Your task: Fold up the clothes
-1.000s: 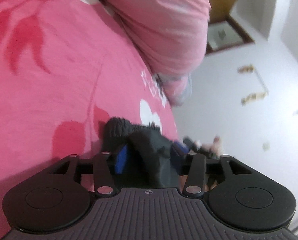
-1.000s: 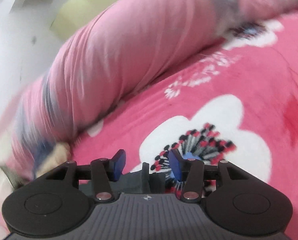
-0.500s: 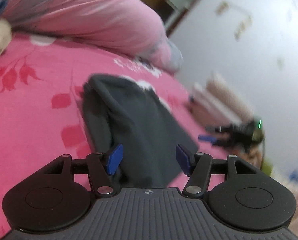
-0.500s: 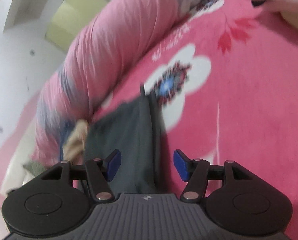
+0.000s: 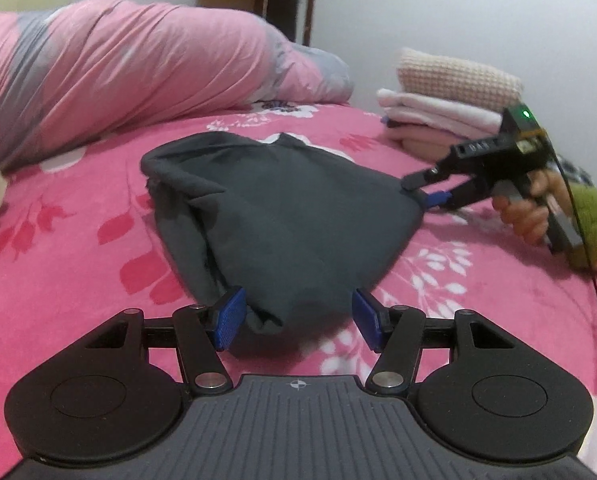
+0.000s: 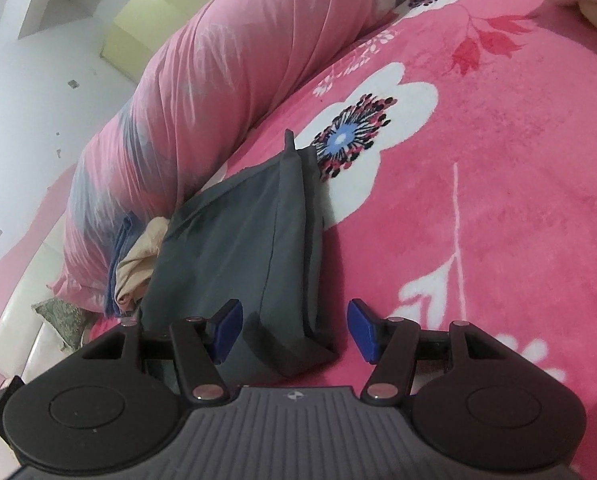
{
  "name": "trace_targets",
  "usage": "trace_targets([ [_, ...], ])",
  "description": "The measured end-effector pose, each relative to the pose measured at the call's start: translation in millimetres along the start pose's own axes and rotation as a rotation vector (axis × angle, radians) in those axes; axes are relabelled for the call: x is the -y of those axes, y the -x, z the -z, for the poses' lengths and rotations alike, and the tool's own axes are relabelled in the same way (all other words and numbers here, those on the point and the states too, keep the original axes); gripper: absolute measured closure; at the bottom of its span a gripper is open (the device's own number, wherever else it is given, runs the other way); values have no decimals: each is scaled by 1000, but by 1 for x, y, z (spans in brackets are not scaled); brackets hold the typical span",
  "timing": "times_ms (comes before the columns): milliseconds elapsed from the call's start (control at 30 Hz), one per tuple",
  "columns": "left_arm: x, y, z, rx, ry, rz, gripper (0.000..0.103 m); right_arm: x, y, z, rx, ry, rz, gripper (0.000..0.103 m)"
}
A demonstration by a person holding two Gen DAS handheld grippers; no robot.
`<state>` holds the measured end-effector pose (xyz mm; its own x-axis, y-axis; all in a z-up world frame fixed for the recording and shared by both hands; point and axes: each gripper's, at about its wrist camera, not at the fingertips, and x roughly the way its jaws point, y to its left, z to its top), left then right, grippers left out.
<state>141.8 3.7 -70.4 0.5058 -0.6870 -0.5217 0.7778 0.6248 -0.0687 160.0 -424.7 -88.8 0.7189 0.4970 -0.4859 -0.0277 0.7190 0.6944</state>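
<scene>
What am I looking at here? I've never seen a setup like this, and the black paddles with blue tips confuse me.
There is no robot: a person holds a hand-operated two-finger gripper in each hand, each with a wide-angle camera looking along its blue-tipped fingers. One picture comes from the left gripper, the other from the right gripper. The left view also shows the right gripper from outside, with the hand squeezing its handle. A folded dark grey garment lies on a pink flowered blanket beside a rolled pink and grey duvet. A stack of pale folded towels sits further back. Both grippers are open and hold nothing.
</scene>
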Motion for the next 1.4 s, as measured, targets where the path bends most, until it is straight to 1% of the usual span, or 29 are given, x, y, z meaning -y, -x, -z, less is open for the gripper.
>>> trace_targets([
  [167, 2, 3, 3, 7, -8, -4, 48, -3, -1, 1, 9, 12, 7, 42],
  [300, -2, 1, 4, 12, 11, -2, 58, -10, -5, 1, 5, 58, 8, 42],
  [400, -7, -2, 4, 5, 43, 9, 61, -15, -10, 2, -7, 102, 12, 43],
  [500, -12, -5, 5, -7, 67, 12, 63, -20, -15, 5, -10, 147, 21, 47],
  [567, -13, -9, 7, -26, 74, 12, 65, -21, -16, 7, -8, 168, 29, 54],
  [600, -14, -10, 8, -37, 81, 11, 66, -21, -16, 7, -8, 173, 30, 56],
  [633, -15, -12, 9, -49, 88, 9, 66, -21, -17, 7, -9, 174, 28, 61],
  [667, -18, -13, 10, -55, 108, 15, 69, -21, -17, 7, -10, 174, 25, 69],
  [700, -21, -14, 11, -60, 131, 23, 75, -21, -17, 7, -9, 176, 27, 75],
  [733, -24, -15, 12, -65, 153, 30, 80, -22, -17, 8, -10, 180, 28, 85],
  [767, -30, -15, 13, -72, 204, 54, 92, -23, -16, 7, -8, 179, 25, 92],
  [800, -36, -16, 13, -79, 259, 81, 97, -23, -14, 6, -4, 175, 15, 93],
  [833, -43, -15, 13, -83, 314, 102, 99, -24, -13, 5, 0, 171, 6, 95],
  [900, -56, -12, 15, -79, 427, 141, 99, -21, -10, 1, 4, 134, -28, 96],
  [967, -64, -11, 20, -85, 492, 158, 100, -14, -14, 0, -9, 96, -36, 96],
  [1033, -64, -16, 25, -124, 495, 137, 98, -3, -22, 2, -41, 51, -18, 96],
  [1067, -64, -18, 27, -128, 502, 131, 95, 4, -27, 2, -55, 16, -17, 97],
  [1167, -63, -16, 29, -124, 526, 119, 92, 14, -26, -2, -62, -62, -33, 93],
  [1300, -68, -10, 31, -109, 593, 112, 89, 15, -20, -3, -57, -93, -13, 90],
  [1333, -69, -8, 32, -105, 610, 110, 88, 16, -19, -3, -56, -105, -10, 87],
  [1400, -71, -5, 33, -98, 644, 106, 82, 16, -14, -3, -38, -128, -7, 81],
])
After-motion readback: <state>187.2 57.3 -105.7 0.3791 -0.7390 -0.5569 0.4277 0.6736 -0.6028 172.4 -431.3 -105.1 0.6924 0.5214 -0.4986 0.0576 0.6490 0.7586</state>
